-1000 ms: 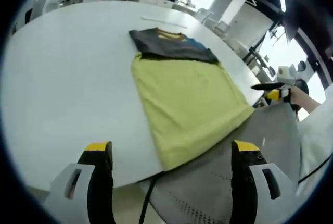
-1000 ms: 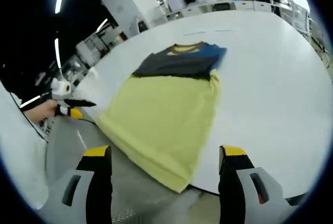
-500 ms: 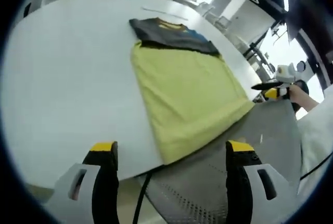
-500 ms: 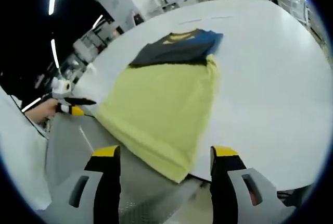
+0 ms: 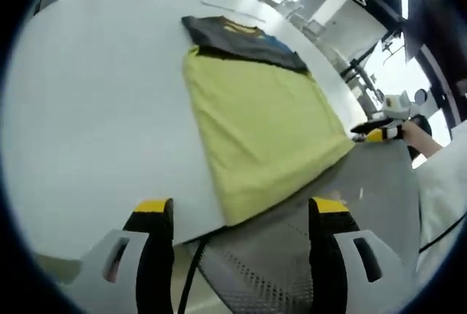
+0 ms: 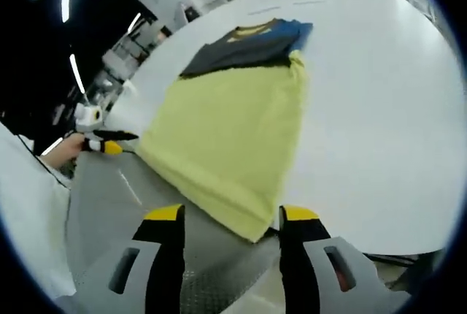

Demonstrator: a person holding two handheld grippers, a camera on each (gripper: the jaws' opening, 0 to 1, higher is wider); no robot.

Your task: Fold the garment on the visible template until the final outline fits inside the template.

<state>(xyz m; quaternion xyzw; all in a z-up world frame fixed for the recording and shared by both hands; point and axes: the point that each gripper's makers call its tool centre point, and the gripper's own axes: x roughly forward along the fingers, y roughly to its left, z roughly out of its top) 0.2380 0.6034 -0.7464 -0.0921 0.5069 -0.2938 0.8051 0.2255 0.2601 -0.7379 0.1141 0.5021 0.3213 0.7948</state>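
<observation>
Item: yellow-green soft knit garment with a dark charcoal yoke, a blue shoulder patch and a mustard collar band. It lies flat on your white, smooth, round-edged surface, collar end far from you, hem end at the near edge and slightly overhanging it. Its outline is a long, narrow rectangle, so the sleeves appear already turned in; that is a judgement from the shape. The cloth looks matte, thin and limp, with few wrinkles.

Template: you cannot tell its outline from either view; only faint thin marks show on the surface beyond the collar.

Progress: lengthwise folds look done; the cross fold, hem toward collar, looks still to do.

Left tongs: black jaws with yellow tips, set wide apart, gripping nothing, hovering just short of the hem.

Right tongs: same make, jaws parted, gripping nothing, poised at the near hem corner; also seen at the right of the left gripper view.

Below: grey perforated mesh chair seat under the surface edge.
</observation>
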